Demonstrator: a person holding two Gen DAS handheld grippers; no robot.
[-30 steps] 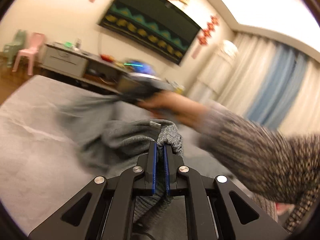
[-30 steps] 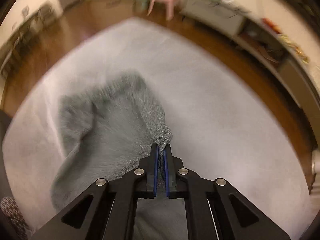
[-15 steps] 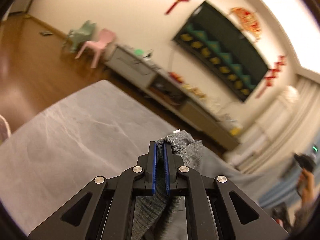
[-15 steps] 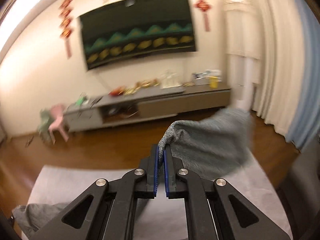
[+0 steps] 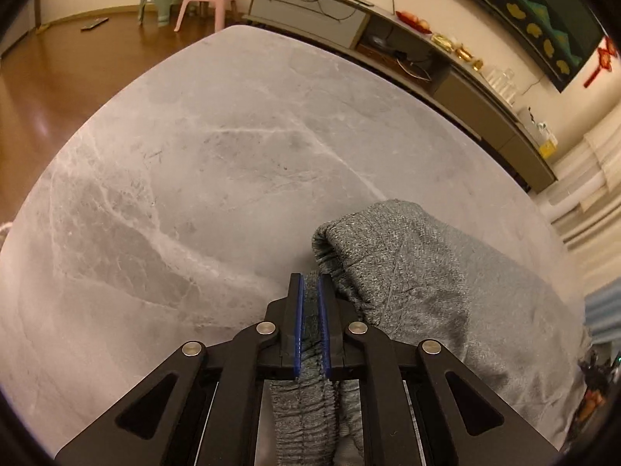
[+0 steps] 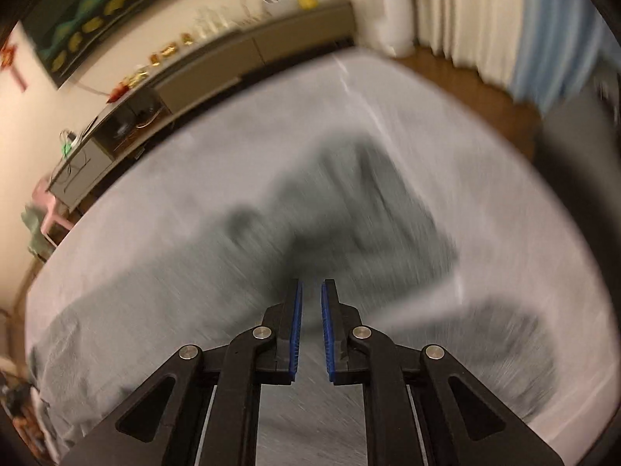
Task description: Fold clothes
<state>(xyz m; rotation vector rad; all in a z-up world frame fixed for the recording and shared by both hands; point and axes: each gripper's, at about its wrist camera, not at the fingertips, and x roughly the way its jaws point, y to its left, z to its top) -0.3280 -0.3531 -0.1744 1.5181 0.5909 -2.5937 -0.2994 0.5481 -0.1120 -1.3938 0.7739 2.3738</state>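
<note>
One grey knit garment [image 5: 427,272] was seen spread on the grey marble-look table [image 5: 213,163], lying toward the near right part of the surface in the left wrist view, w/ a rolled, gathered hem bunched at its far end. A ribbed band of it was pinched between the blue pads of the left gripper [image 5: 309,283], whose jaws stood nearly together w/ fabric filling the gap.

The right gripper [image 6: 310,291] was seen parted, w/ nothing between its pads; only blurred cloth was visible below it. That view was heavily smeared, so the garment [image 6: 330,213] was made out only as a dark grey mass across the middle of the table [image 6: 524,178], and whether the tips touched it could not be told.

The fabric was judged soft, light and floppy: no stiffness, so any unsupported part would sag and drag. Knit texture was judged grippy, not slippery, and stretchy, so a hard pull could distort the band. Nothing fragile. Best hold was judged to be on the thick elastic band or a seam, approx. at two corners well apart, so the cloth would hang flat rather than bunch. A single-layer pinch mid-panel was judged poor, since it would only tent.
</note>
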